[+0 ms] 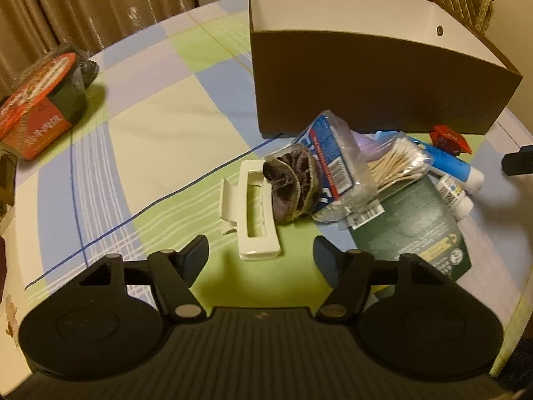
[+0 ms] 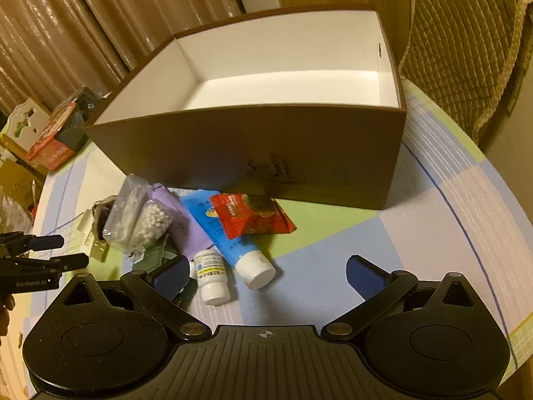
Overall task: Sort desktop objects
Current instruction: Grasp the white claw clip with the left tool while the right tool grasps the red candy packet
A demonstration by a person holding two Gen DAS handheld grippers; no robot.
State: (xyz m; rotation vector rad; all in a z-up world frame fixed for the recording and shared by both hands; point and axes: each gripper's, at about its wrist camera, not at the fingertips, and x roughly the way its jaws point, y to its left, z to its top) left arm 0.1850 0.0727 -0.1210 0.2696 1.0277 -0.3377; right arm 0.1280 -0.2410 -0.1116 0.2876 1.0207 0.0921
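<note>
A brown box with a white inside stands on the checked tablecloth; nothing shows in it. In front lies a heap: a white hair claw, a dark scrunchie, a bag of cotton swabs, a blue tube, a small white bottle, a red snack packet, and a dark green booklet. My left gripper is open just short of the hair claw. My right gripper is open, the bottle and tube cap between its fingers.
A red-lidded black instant noodle bowl sits at the table's far left. Brown curtains hang behind, and a quilted chair back stands at the right. The left gripper shows at the right wrist view's left edge.
</note>
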